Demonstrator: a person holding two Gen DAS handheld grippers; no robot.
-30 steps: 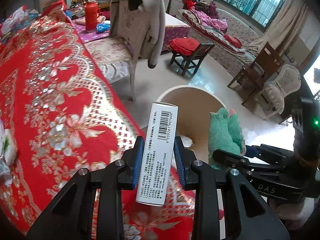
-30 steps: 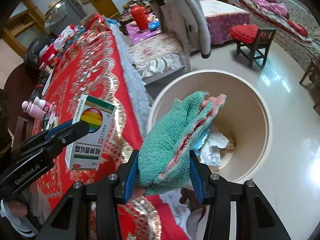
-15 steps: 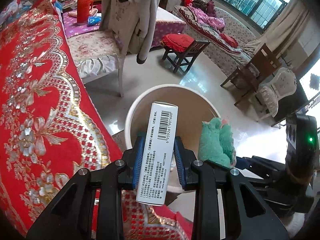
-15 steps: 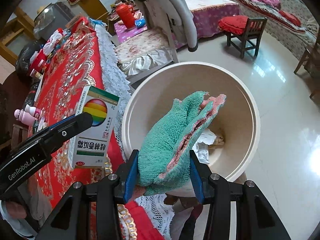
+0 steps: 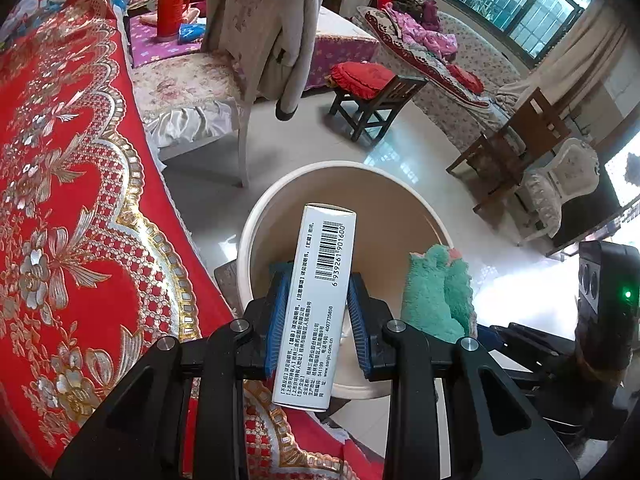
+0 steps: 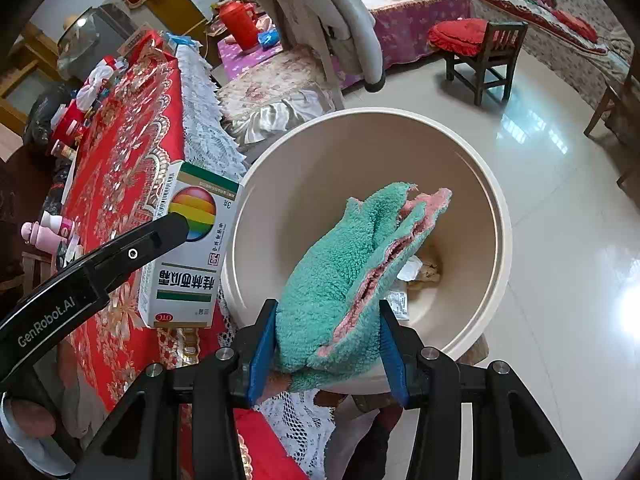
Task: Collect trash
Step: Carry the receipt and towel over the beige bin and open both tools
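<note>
**Two loads held over the bin, neither released**

Two grippers each carry one item. The left gripper (image 5: pixel 316 316) is clamped on a box (image 5: pixel 316 304) across its narrow faces; the box's long axis runs forward along the fingers and tips down toward the bin (image 5: pixel 256 216). The right gripper (image 6: pixel 326 350) is clamped on a folded cloth (image 6: pixel 352 268), teal outside, pink inside, its free end pointing into the bin.

The bin stands on the floor just beside the edge of the worktop (image 5: pixel 60 200), with paper scraps at its bottom.

Key relation: in the right wrist view the cloth lies wholly within the bin's mouth, whereas the box sits at the near rim, partly over the worktop's edge. In my judgement the right gripper is better placed to drop; the left needs to go further toward the bin's centre, or the box may strike the rim and fall outside.
</note>
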